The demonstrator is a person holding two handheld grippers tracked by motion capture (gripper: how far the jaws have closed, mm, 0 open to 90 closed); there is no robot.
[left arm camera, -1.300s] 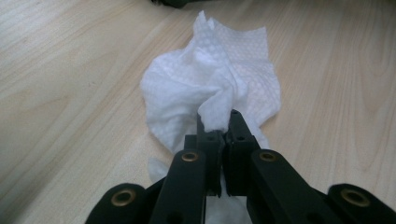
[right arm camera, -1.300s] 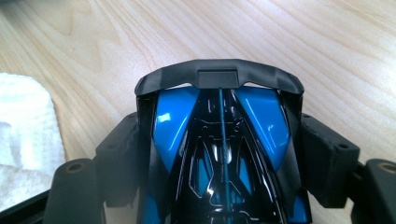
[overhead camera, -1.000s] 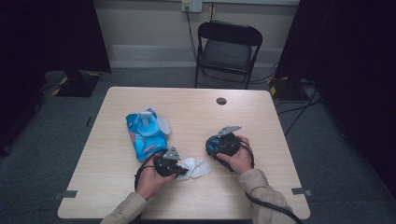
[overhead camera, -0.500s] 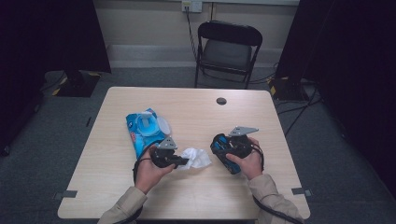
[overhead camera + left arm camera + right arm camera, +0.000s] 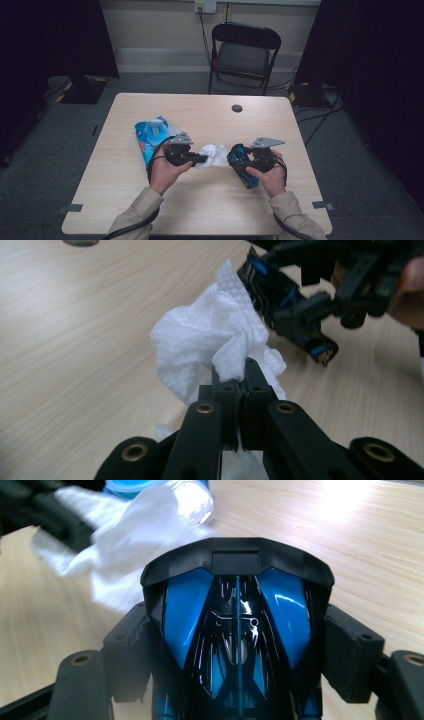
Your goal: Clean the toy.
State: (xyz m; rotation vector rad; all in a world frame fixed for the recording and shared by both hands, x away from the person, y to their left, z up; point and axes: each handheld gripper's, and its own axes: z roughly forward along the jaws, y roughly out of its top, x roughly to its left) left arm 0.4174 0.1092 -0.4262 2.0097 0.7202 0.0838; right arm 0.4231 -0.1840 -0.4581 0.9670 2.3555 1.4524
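Above the bench [image 5: 150,210], my left gripper [image 5: 204,159] clenched a crumpled white wipe [image 5: 210,345]; my right gripper [image 5: 235,161] clasped a glossy blue-and-black toy car [image 5: 237,630], wiping not begun.

Wipe [image 5: 210,340] blurs the far gripper behind it; the blue toy car's [image 5: 235,645] rear runs off the bottom edge.

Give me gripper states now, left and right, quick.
Left gripper: closed on the white wipe.
Right gripper: closed on the blue-and-black toy car, fingers on its sides.
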